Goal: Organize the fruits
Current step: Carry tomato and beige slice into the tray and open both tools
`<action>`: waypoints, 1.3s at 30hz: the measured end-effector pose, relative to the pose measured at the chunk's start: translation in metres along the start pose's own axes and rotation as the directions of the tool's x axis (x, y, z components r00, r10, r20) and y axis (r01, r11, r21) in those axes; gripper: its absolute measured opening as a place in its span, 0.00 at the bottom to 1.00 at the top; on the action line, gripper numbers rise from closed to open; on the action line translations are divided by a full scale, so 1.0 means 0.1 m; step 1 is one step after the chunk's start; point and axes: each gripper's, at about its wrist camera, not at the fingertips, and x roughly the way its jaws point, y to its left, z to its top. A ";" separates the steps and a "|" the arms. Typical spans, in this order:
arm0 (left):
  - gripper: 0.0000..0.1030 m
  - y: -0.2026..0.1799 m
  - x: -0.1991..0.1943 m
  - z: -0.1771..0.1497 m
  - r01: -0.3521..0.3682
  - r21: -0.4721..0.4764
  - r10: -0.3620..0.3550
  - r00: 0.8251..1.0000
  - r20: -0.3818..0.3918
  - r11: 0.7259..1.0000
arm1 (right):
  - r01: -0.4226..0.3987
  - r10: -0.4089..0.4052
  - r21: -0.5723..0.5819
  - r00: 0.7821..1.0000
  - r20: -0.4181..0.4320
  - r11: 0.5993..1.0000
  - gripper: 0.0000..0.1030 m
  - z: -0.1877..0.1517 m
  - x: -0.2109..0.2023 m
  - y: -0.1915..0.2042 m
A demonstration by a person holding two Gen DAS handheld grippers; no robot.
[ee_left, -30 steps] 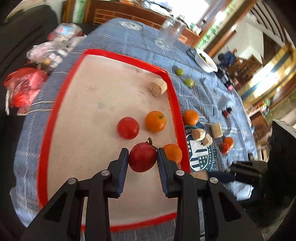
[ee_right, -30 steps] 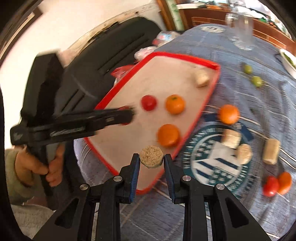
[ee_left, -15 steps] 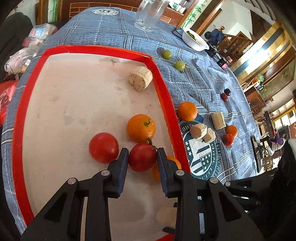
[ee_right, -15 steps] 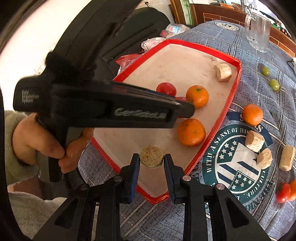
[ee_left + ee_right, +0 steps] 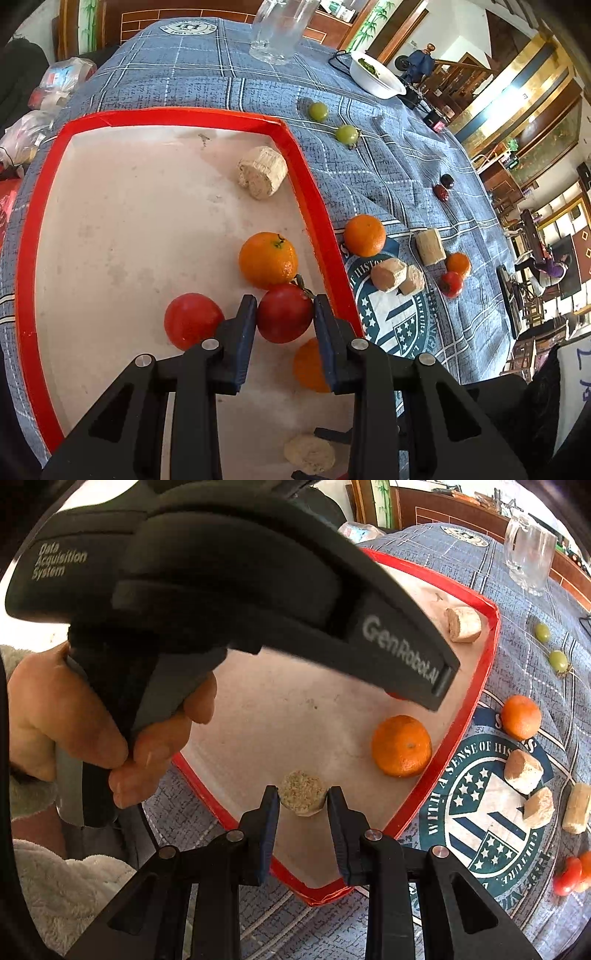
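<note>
In the left wrist view my left gripper is shut on a dark red tomato with a stem, low over the red-rimmed tray. A second red tomato and an orange lie beside it on the tray; another orange shows behind the right finger. In the right wrist view my right gripper is shut on a tan cork-like piece, held over the tray's near corner. The left gripper's body and the hand holding it fill that view's upper left.
On the blue cloth to the right of the tray lie an orange, several tan chunks, small tomatoes, two green grapes and dark fruits. A glass mug and a white bowl stand at the far side.
Both grippers moved further in over the tray and a little lower, each keeping its piece. The left gripper's body has grown larger in the right wrist view.
</note>
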 end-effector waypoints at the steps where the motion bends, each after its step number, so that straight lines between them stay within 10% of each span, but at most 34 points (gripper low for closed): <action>1: 0.28 0.00 0.00 -0.01 0.001 0.001 -0.001 1.000 0.003 1.000 | 0.002 -0.002 0.001 1.000 -0.005 1.000 0.27 -0.01 0.01 0.00; 12: 0.28 0.00 -0.01 -0.07 0.000 -0.017 0.000 1.000 0.020 1.000 | -0.002 0.002 -0.018 1.000 0.004 1.000 0.32 -0.06 -0.07 0.03; 22: 0.52 -0.09 -0.14 -0.10 -0.004 -0.028 0.005 0.998 0.058 1.000 | -0.014 0.010 0.041 0.997 0.083 0.999 0.38 -0.11 -0.40 -0.20; 39: 0.68 -0.51 -0.30 0.01 -0.032 0.005 0.031 0.991 0.131 0.999 | 0.056 -0.152 0.405 0.966 0.209 0.913 0.51 -0.73 -1.13 -1.27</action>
